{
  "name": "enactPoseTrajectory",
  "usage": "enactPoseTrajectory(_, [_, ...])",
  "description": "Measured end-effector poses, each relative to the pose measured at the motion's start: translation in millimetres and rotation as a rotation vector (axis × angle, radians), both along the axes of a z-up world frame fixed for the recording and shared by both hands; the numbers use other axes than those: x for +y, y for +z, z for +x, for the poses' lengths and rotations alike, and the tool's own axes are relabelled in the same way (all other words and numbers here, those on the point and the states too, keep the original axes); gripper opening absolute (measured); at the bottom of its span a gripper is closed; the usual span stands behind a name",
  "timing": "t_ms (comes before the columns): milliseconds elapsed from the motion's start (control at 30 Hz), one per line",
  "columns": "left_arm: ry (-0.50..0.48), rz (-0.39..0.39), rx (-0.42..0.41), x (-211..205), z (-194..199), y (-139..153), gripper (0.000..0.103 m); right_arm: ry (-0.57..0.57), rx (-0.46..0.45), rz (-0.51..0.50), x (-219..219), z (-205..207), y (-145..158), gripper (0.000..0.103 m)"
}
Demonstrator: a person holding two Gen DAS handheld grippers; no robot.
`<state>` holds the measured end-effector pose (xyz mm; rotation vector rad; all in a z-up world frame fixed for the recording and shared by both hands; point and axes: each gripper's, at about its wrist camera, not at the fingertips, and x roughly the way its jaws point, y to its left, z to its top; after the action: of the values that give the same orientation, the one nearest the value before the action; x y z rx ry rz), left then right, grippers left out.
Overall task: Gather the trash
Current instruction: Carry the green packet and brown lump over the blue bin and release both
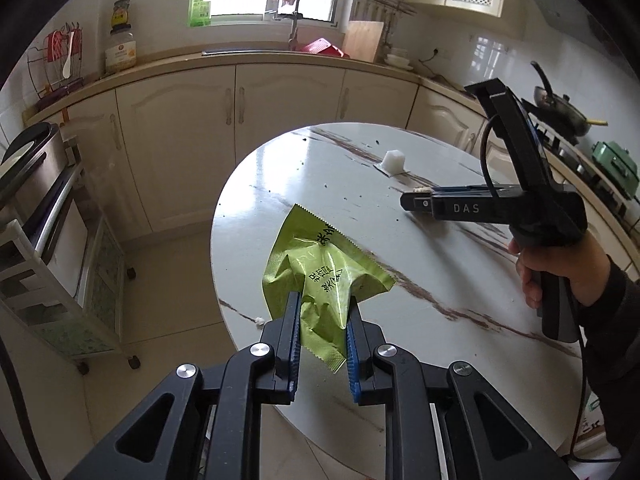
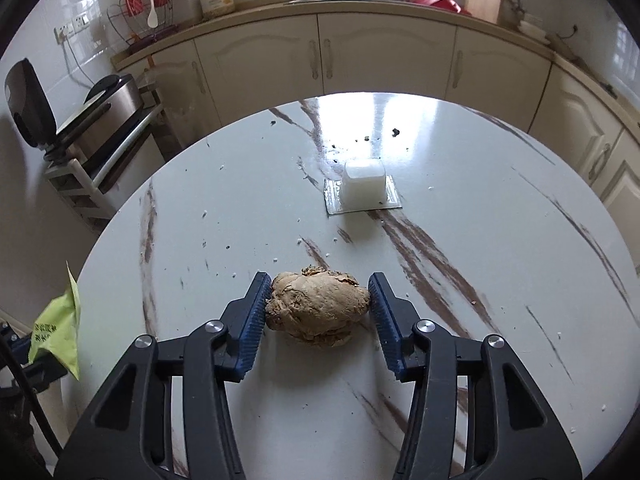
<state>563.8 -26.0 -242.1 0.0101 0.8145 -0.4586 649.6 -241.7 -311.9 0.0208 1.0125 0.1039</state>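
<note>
Two pieces of trash in reach, one in hand, plenty left on the marble-patterned round table point(image 2: 460, 240).

The left gripper point(image 1: 323, 334) is clamped on a crumpled green snack wrapper point(image 1: 320, 272), held clear above the table edge. The right gripper point(image 2: 318, 320) straddles a brown crumbly lump point(image 2: 318, 308), perhaps a food scrap, which lies on the table; its left pad looks to be touching the lump, while the right pad seems just short of it, though the angle makes that hard to judge, so I take the grasp as not yet made. No bin shows in either view. Still to collect: the upturned white plastic cup point(image 2: 365, 186) on its peeled foil lid, farther across the table, and scattered crumbs point(image 2: 395, 132).
</note>
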Motion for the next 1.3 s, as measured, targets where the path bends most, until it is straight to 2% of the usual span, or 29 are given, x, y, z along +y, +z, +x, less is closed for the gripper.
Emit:
enactPoseTrajectory(133, [0.013, -0.017, -0.008, 17, -13, 6, 0.015, -0.013, -0.037, -0.012, 2, -16, 11, 0.047])
enactPoseTrajectory(267, [0.042, -0.036, -0.016, 48, -35, 10, 0.015, 0.027, -0.095, 0.029, 21, -43, 42, 0.047])
enactPoseTrajectory(433, [0.122, -0.051, -0.001, 106, -68, 4, 0.015, 0.154, -0.156, 0.101, 83, -74, 81, 0.047])
enactPoseTrajectory(600, [0.219, -0.031, 0.046, 175, -104, -16, 0.015, 0.289, -0.143, 0.214, 160, -91, 90, 0.047])
enactPoseTrajectory(700, [0.272, -0.013, 0.082, 213, -123, -29, 0.015, 0.358, -0.109, 0.244, 209, -96, 79, 0.047])
enactPoseTrajectory(833, [0.339, 0.003, 0.14, 258, -143, -52, 0.015, 0.426, -0.04, 0.271, 270, -101, 50, 0.047])
enactPoseTrajectory(1000, [0.398, -0.003, 0.208, 290, -151, -70, 0.016, 0.476, 0.037, 0.267, 321, -99, 11, 0.047])
enactPoseTrajectory(1167, [0.443, -0.018, 0.243, 310, -135, -79, 0.032, 0.478, 0.09, 0.252, 351, -93, -20, 0.047])
enactPoseTrajectory(1233, [0.454, -0.02, 0.255, 314, -131, -83, 0.045, 0.474, 0.109, 0.248, 359, -91, -30, 0.047])
enactPoseTrajectory(1300, [0.481, -0.021, 0.26, 323, -128, -84, 0.051, 0.476, 0.125, 0.25, 365, -90, -39, 0.047])
